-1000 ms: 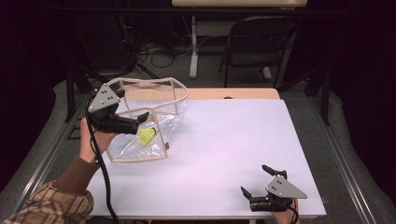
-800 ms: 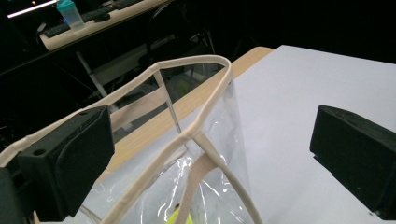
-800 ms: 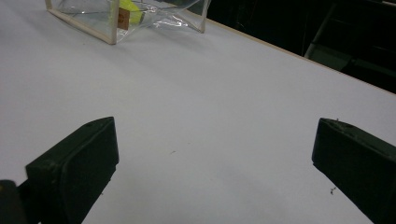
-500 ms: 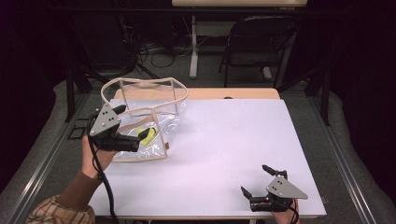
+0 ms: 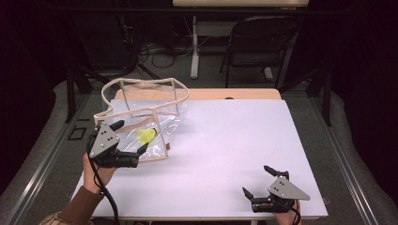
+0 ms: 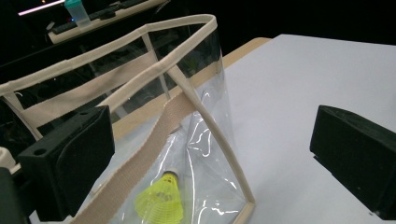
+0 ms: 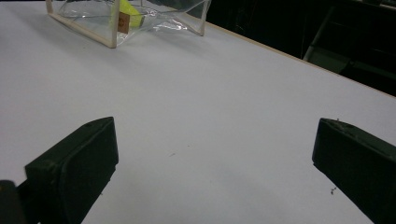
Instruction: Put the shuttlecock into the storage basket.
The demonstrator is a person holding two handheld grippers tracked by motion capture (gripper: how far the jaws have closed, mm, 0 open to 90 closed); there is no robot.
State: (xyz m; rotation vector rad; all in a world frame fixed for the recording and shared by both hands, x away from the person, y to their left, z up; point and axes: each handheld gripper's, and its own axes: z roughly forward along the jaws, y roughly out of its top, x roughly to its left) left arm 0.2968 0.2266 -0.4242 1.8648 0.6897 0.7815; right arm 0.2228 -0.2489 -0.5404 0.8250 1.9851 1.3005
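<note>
Tabletop's left hand-held gripper (image 5: 132,138) has withdrawn from the clear bag (image 5: 141,117).

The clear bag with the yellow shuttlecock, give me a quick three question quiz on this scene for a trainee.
1. True or false: the yellow shuttlecock lies inside the clear bag.
2. Which tool is nearer the bag: A) the left tool, B) the right tool?
3. Fill in: both tools have their jaws ____.

Key
1. True. It shows through the clear wall, below the beige strap.
2. A. It is at the bag's near edge, with the bag's corner between its spread jaws in the left gripper view; the right tool is low over the white table, at its near right corner.
3. Open.
</note>
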